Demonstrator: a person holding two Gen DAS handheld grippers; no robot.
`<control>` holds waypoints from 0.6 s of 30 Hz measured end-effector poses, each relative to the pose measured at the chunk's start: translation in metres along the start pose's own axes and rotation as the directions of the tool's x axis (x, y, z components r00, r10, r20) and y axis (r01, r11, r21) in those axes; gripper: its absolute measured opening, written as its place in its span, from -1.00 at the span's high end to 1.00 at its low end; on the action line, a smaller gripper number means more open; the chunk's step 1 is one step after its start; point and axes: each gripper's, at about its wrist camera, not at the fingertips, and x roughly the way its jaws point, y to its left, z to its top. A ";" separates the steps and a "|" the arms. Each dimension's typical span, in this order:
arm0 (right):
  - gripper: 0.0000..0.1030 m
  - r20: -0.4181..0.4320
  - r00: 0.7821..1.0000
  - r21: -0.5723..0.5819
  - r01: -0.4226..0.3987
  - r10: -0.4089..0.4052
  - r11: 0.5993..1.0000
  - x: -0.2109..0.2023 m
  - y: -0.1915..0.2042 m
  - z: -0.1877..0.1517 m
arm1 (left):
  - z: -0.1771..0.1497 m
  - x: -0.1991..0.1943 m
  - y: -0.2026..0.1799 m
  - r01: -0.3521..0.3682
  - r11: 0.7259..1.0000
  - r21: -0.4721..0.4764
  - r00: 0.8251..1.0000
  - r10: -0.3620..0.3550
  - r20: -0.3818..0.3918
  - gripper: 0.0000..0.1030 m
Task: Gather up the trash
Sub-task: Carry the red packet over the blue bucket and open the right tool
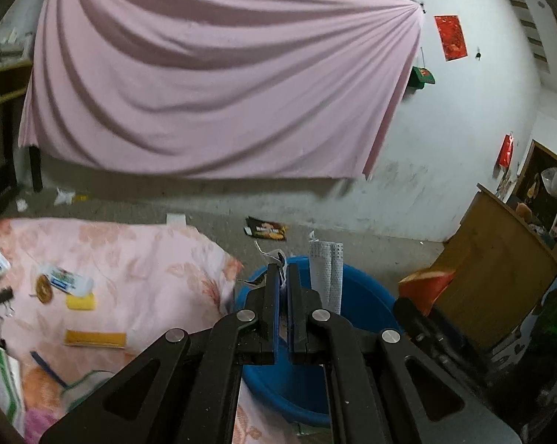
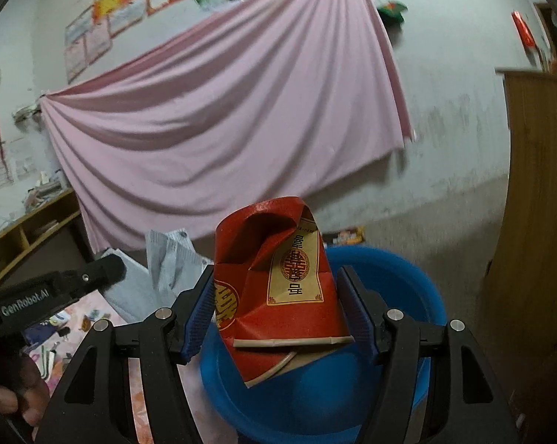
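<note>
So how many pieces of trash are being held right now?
2: a crushed red paper cup in the jaws of the right gripper, and grey paper pinched by the left gripper.

Basin (image 1: 367, 296) on floor right of cloth (image 1: 137, 259); cabinet (image 1: 500, 270) right of basin

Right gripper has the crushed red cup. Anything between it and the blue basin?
Nothing visible. The red cup sits between the right gripper's pads, in front of the open blue basin below it. The left gripper, holding white paper, is off to the left, not in the path.
</note>
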 end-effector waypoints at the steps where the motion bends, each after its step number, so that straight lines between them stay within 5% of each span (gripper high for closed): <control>1: -0.24 -0.015 1.000 0.010 0.004 -0.004 1.000 0.003 -0.003 -0.002 | 0.002 0.005 -0.001 0.006 1.000 -0.001 1.000 -0.006 -0.012 0.98; 5: -0.25 -0.054 0.998 0.033 0.016 -0.014 0.999 0.009 -0.009 -0.006 | 0.000 0.007 -0.001 0.014 1.000 -0.001 0.999 -0.014 -0.039 0.91; 7: -0.25 -0.068 0.998 0.037 0.020 -0.018 0.999 0.014 -0.009 -0.004 | -0.013 0.004 -0.002 0.015 1.000 0.000 0.998 -0.015 -0.057 0.47; 9: -0.27 -0.079 0.997 0.037 0.024 -0.021 0.999 0.015 -0.012 -0.007 | -0.019 0.005 -0.001 0.018 1.000 -0.017 0.998 -0.019 -0.061 0.28; 18: -0.36 -0.064 0.997 0.040 0.036 -0.033 0.999 0.007 -0.013 -0.002 | -0.022 -0.003 0.012 -0.015 0.999 -0.044 0.998 0.012 -0.060 0.28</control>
